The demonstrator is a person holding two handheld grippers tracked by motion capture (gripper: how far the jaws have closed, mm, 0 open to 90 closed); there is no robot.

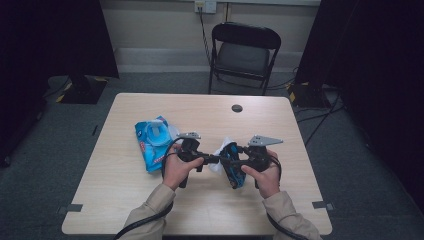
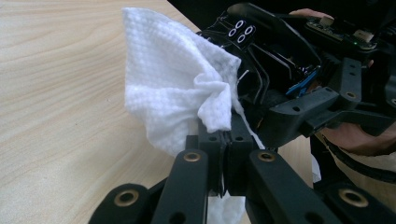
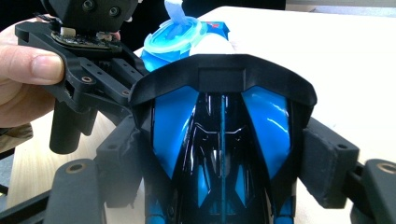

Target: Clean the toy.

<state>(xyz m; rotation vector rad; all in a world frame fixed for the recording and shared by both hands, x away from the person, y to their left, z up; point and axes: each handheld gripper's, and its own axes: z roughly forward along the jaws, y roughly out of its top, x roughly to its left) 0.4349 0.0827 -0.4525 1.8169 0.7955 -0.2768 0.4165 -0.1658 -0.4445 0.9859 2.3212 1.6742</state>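
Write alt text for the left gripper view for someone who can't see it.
The left gripper, jaws shut, pinches a crumpled white wipe above a light wooden table. Just behind the wipe is the black toy car with blue trim, clamped in the right gripper, with a hand at the right edge.

No readable text anywhere; print on blue wipes pack [image 1: 152, 142] too small, blurred.
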